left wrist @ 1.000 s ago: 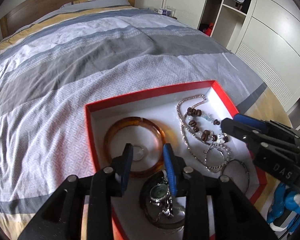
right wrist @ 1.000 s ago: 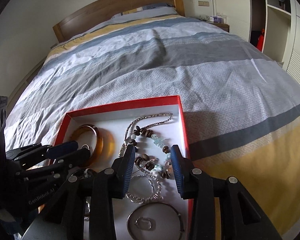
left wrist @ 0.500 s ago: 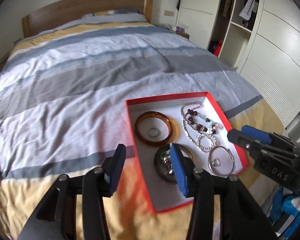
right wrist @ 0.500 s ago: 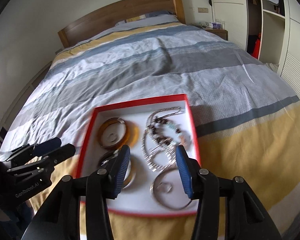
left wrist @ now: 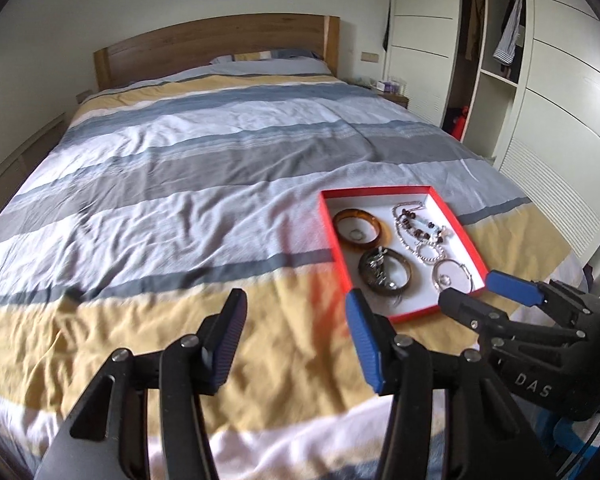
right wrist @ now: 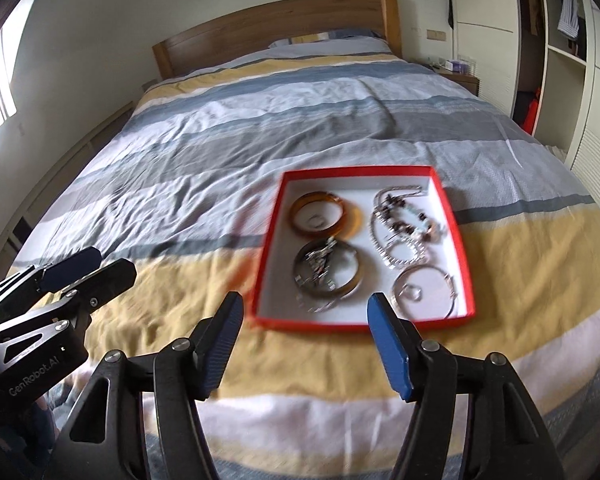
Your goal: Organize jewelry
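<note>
A red jewelry box (left wrist: 333, 246) with a white inside lies on the striped bed. It holds an amber bangle (left wrist: 358, 212), a dark bangle around a watch (left wrist: 406, 270), a beaded necklace with silver chains (left wrist: 416, 226) and a thin silver bangle (left wrist: 438, 270). My left gripper (left wrist: 296, 304) hovers short of the box's near left corner. Its jaws are opening and nothing is between them. My right gripper (right wrist: 305, 306) hangs just short of the box's near edge (right wrist: 308, 324). Its jaws are opening too, with nothing in them. Each gripper shows in the other's view: the right gripper (left wrist: 470, 290) and the left gripper (right wrist: 108, 264).
The bed's duvet (left wrist: 204, 184) has grey, white and yellow stripes and is wrinkled. A wooden headboard (left wrist: 212, 40) stands at the far end. White wardrobes (left wrist: 560, 80) with an open shelf bay line the right side, beside a small nightstand (left wrist: 392, 96).
Both grippers have drawn back and up from over the box, which now looks smaller and farther away. Both pairs of jaws have spread wider. The jewelry lies as before.
</note>
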Tool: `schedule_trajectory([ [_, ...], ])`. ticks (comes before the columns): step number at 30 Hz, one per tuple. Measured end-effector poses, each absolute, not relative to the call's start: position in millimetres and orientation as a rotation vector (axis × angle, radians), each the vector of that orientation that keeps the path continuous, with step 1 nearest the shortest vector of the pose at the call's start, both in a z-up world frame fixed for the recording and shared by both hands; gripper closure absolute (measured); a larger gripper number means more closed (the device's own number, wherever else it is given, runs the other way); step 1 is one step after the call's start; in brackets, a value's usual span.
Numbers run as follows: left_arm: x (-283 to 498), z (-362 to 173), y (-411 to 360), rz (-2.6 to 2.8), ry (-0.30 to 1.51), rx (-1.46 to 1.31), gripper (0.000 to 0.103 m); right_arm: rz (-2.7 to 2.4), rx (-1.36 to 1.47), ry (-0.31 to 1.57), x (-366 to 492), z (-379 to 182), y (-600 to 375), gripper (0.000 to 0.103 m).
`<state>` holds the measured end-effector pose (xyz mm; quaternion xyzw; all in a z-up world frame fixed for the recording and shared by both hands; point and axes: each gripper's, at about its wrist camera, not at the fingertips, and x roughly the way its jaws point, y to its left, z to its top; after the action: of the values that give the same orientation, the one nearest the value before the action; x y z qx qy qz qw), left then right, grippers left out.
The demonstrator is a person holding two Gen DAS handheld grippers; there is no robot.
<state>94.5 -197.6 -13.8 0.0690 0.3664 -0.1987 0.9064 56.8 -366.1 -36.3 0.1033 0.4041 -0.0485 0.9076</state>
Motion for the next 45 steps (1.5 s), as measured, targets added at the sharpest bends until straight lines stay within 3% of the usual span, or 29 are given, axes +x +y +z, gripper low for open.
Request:
schedule_trajectory([
  [9,60,-6,-153,-0.344,0.719,0.122,0.048,-0.107,0.159,0.813,25,-27,-328,0.023],
  [17,38,-4,-118,-0.278,0.698,0.098,0.048,-0.130,0.125,0.781,7,-20,-311,0.002],
  [45,9,-2,-62,-0.146,0.664,0.037,0.043,-0.136,0.062,0.725,-20,-13,-289,0.000],
])
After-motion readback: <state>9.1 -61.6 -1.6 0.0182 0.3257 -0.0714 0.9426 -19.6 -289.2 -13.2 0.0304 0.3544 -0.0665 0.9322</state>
